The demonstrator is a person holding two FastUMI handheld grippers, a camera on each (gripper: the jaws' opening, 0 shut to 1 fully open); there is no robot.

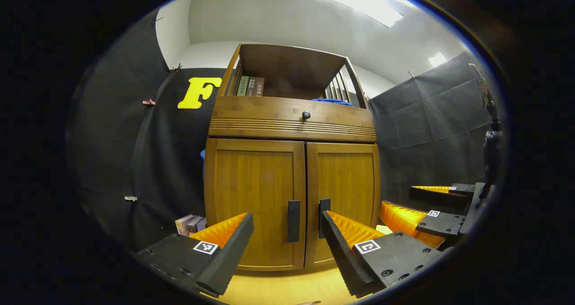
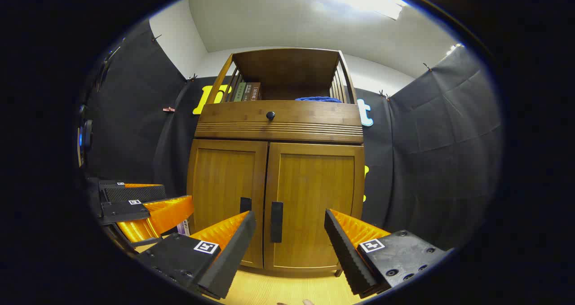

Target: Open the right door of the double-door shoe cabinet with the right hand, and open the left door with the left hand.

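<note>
The wooden shoe cabinet stands straight ahead with both doors shut. In the left gripper view, my left gripper (image 1: 286, 216) is open, held short of the left door (image 1: 256, 192) and framing its dark vertical handle (image 1: 294, 221); the right door's handle (image 1: 324, 217) sits beside my right fingertip. The right gripper (image 1: 397, 196) shows farther right, open. In the right gripper view, my right gripper (image 2: 289, 214) is open in front of the right door (image 2: 314, 201), its handle (image 2: 276, 222) between the fingers but apart from them. The left gripper (image 2: 177, 192) shows open at the left.
Above the doors is a drawer with a round knob (image 1: 306, 115), then an open shelf holding books (image 1: 250, 86) and a blue cloth (image 1: 332, 101). A few books (image 1: 191, 224) stand on the pale wooden floor (image 1: 287, 289) left of the cabinet. Black cloth walls close in on both sides.
</note>
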